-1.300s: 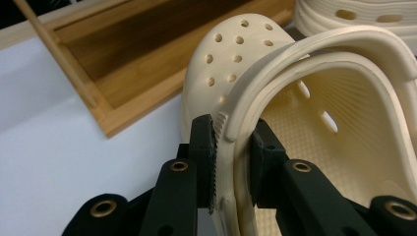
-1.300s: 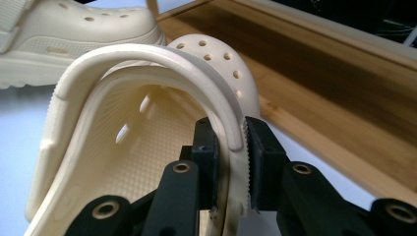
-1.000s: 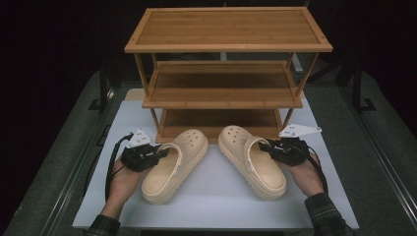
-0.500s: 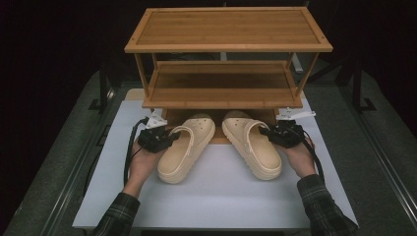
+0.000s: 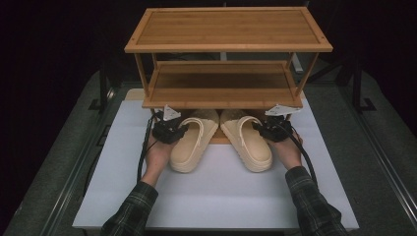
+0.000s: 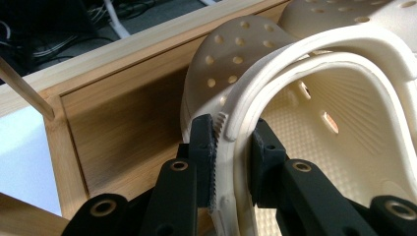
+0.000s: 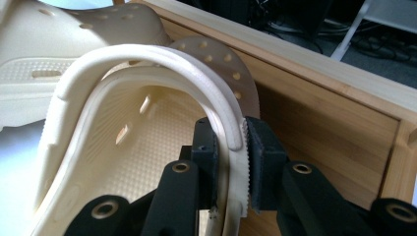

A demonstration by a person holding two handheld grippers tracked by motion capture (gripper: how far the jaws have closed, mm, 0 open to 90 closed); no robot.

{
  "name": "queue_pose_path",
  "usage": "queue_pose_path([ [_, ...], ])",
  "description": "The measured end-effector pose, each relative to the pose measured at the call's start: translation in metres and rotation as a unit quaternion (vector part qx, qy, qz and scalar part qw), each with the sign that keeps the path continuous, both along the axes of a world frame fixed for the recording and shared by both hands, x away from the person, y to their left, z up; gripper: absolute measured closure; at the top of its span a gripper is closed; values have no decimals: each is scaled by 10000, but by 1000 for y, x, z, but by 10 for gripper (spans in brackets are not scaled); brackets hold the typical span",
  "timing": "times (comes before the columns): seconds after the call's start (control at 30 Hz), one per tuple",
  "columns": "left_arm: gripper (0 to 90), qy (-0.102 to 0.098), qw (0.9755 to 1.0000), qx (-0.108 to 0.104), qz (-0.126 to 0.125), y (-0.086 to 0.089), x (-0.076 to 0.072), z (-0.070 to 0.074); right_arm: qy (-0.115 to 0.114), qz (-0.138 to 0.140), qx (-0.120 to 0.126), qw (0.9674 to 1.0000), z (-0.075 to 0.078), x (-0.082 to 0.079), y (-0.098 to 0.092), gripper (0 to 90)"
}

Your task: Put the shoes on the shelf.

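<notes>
Both clogs have been carried forward across the worktop point(image 5: 123, 196) since the earlier high-view pictures: a second ago they lay clear of the rack, half a second ago their toes were at its front edge, and now the toes are tucked under the middle shelf, over the bottom shelf point(image 6: 123, 123) of the bamboo shoe rack point(image 5: 228, 29). The hands have followed them in, so that the forearms are stretched further up the white board.

The left clog point(image 5: 193, 142) is pinched by the left tongs point(image 6: 235, 142), which are closed on its outer side wall where the strap joins, one jaw outside and one inside the shoe. The right clog point(image 5: 247, 140) is held the same way by the right tongs point(image 7: 231, 142), clamped on its outer rim. Neither grip appears to have been loosened during the move.

In the gripper views the perforated toes are seen above the wooden boards of the lowest tier, while the heels are still out over the worktop. From this it may be judged that the placing of the pair on the lowest shelf is well under way but not finished: a further push inward and a setting-down would be needed before the tongs could be released.
</notes>
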State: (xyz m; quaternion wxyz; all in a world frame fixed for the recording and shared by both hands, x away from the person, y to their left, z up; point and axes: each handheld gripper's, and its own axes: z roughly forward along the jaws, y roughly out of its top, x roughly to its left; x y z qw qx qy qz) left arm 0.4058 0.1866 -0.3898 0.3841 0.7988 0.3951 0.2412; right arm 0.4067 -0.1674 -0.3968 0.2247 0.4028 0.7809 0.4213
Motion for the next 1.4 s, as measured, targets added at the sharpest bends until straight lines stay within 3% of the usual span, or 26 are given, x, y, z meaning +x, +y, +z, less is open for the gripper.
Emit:
queue_pose_path([
  [0.1, 754, -81, 9999, 44, 52, -4, 0, -1, -24, -49, 9, 10000, 0, 0, 3, 759],
  [0.4, 715, -45, 10000, 11, 22, -10, -2, -5, -56, -72, -57, 9999, -3, -1, 8, 725],
  [0.7, 469, 86, 9997, -205, -76, 2, -6, 1, 83, -102, 280, 9995, 3, -3, 0, 506],
  [0.8, 384, 224, 9987, -420, -200, 11, -12, 3, 262, -19, 580, 9980, 9, -9, -8, 421],
  [1.0, 249, 335, 9977, -396, -441, 27, -29, 6, 573, 194, 564, 9966, 17, -26, -17, 295],
  [1.1, 181, 420, 9968, -357, -584, 33, -40, 6, 607, 344, 739, 9948, 16, -37, -23, 208],
  [1.27, 105, 505, 9942, -462, -832, 44, -59, 4, 601, 499, 695, 9945, 10, -55, -34, 122],
  [1.4, 23, 597, 9924, -408, -997, 49, -75, -5, 632, 674, 707, 9932, -1, -68, -40, 34],
])
